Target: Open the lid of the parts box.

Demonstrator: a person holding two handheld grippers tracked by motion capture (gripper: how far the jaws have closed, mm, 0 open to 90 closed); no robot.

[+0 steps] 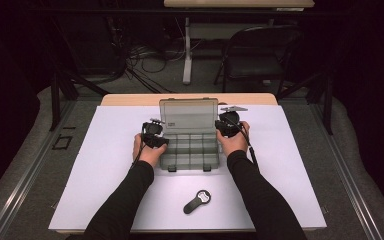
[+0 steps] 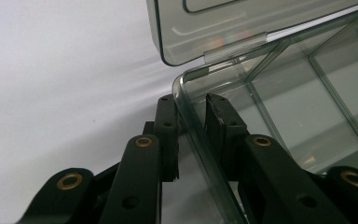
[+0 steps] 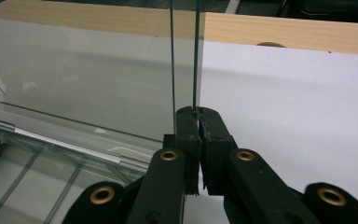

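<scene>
A smoky clear plastic organiser box point(image 1: 190, 150) lies on the white sheet with its lid point(image 1: 188, 116) standing upright at the back. My left gripper point(image 1: 162, 141) is at the box's left side. In the left gripper view its jaws straddle the box's left wall point(image 2: 200, 144) near the back corner; the outer jaw lies against the wall and the inner one shows a small gap, so my left gripper point(image 2: 191, 100) is open around it. My right gripper point(image 1: 221, 127) is at the lid's right edge, and there my right gripper point(image 3: 197, 112) is shut on the edge of the lid point(image 3: 84, 84).
A black handheld tool with a round window point(image 1: 197, 201) lies on the white sheet point(image 1: 290, 165) near the front edge, between the forearms. The box's compartments look bare. A wooden table edge point(image 1: 130, 99) runs behind the sheet; a chair point(image 1: 260, 50) stands beyond.
</scene>
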